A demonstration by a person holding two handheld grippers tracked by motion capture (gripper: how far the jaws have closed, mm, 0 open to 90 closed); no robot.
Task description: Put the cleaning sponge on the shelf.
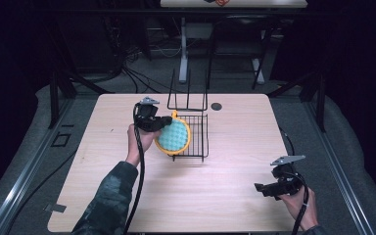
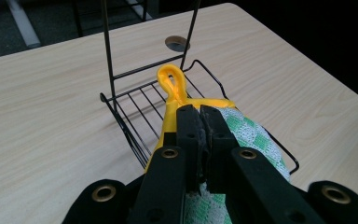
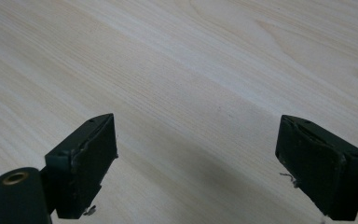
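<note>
1. Nearest, the right claw [image 1: 267,190] is held low over the bare front right of the table [image 1: 225,196], its jaws spread wide with nothing between them; in the right gripper view only wood grain lies between the two black pads [image 3: 81,163].
2. Farther in, the left claw [image 1: 165,121] is clamped tight on the yellow rim of the pot holder [image 1: 174,137], a round green-and-white pad with a yellow border and a hanging loop [image 2: 172,84].
3. The pot holder is held on edge at the left side of the wire rack [image 1: 196,139], partly over its tray; whether it touches the wires cannot be told.
4. The step in hand is judged to be setting the pot holder into the rack. It would be done well if the pad were lowered flat onto the tray wires, the loop kept clear of the upright rods [image 2: 108,46], and the grip released only once the pad is borne by the tray.
5. The free claw could be brought in to steady the light rack, which might otherwise slide.
6. Count: two claws, one pot holder, one rack, one table, and one round hole [image 1: 216,106] in the table behind the rack.
</note>
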